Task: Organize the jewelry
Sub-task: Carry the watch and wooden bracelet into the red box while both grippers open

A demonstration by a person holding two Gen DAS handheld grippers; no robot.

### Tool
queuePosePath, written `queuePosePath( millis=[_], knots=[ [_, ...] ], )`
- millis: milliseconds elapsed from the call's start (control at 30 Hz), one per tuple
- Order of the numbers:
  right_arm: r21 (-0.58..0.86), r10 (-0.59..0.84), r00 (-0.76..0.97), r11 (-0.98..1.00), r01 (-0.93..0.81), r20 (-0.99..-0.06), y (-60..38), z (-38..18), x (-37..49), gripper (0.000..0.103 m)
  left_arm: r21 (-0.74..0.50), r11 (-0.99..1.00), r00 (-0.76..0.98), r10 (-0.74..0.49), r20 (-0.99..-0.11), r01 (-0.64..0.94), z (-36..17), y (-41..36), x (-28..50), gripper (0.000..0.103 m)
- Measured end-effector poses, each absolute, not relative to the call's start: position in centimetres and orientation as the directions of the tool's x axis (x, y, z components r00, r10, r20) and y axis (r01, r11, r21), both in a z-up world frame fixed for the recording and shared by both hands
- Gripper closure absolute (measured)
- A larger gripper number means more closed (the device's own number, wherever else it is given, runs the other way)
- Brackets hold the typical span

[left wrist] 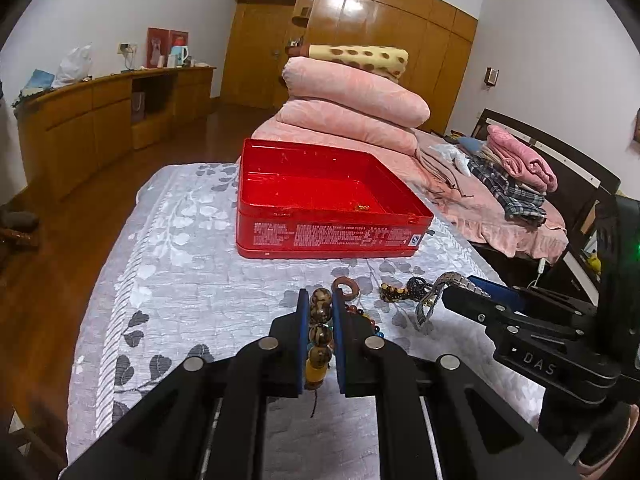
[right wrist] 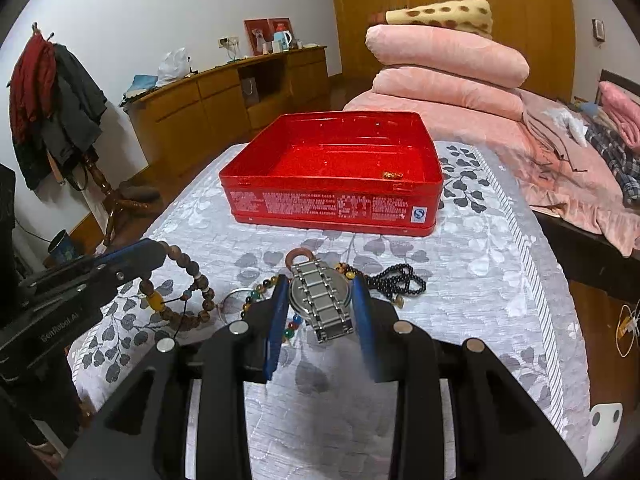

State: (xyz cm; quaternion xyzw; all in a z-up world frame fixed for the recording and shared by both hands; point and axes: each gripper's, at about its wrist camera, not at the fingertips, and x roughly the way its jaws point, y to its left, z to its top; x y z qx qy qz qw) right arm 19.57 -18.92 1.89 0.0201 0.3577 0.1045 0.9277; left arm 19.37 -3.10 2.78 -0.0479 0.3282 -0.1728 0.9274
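Red tin (right wrist: 332, 204) open on the leaf-print cloth (right wrist: 480, 248), one small gold piece (right wrist: 392, 175) on its floor near the right wall; left gripper (left wrist: 320, 320) clamped on the wooden bead bracelet (left wrist: 320, 332), just short of the tin; right gripper (right wrist: 320, 304) closed on the steel watch (right wrist: 322, 292); black bead strand (right wrist: 400, 276) lies just right of it.

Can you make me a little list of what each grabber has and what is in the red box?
left gripper: shut on the brown bead bracelet
right gripper: shut on the silver watch
red tin: open, on the grey leaf-print cloth, one small gold piece inside
still on the cloth: black bead necklace, colourful bead string, brown ring
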Motion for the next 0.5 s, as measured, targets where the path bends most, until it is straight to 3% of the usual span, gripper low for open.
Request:
queuePosePath(
  millis=[500],
  knots=[
    [0.093,0.177,0.754,0.984,-0.153,-0.633,-19.2,3.4,22.9,0.072,-0.169,0.952,0.758,-0.306,-0.576,0.256,3.8,-4.2,23.5,0.092]
  ],
)
